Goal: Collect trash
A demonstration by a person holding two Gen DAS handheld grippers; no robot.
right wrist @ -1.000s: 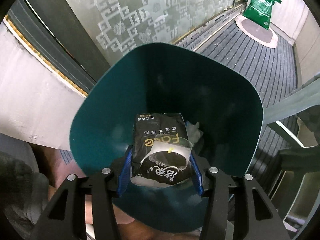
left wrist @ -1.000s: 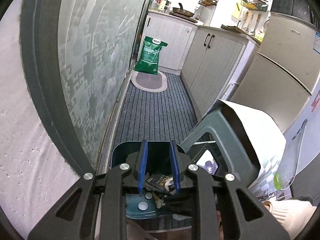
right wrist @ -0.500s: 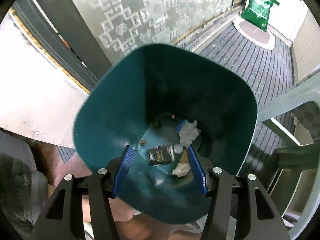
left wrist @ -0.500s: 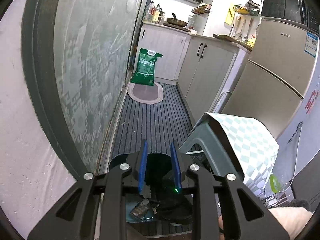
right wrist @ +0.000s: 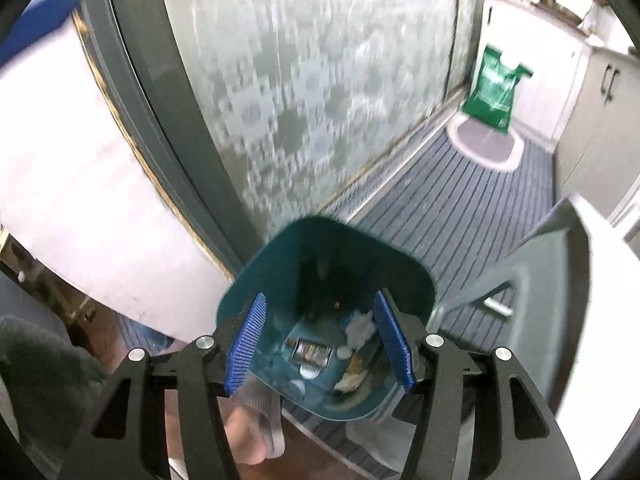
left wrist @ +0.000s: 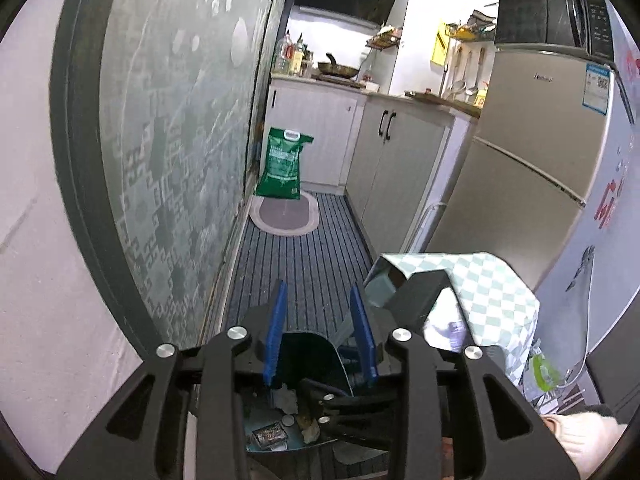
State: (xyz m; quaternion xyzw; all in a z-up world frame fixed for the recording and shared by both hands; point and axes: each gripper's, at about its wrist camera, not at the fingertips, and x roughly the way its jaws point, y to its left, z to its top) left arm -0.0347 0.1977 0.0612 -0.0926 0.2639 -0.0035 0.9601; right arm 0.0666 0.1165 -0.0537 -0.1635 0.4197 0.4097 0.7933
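A teal bin sits at lower centre, holding a black wrapper and white paper scraps. Blue ribbed pads flank it. At upper right stands a green bag; the floor mat is grey with dark stripes. In the left view a green-and-white checked cloth lies at lower right.

Trash in bin — stool right, door left

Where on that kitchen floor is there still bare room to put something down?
The striped floor is bare between the glass door and the cabinets, up to the oval mat, where the green bag stands. Nearer, it is crowded: the teal bin with trash and the stool beside it.
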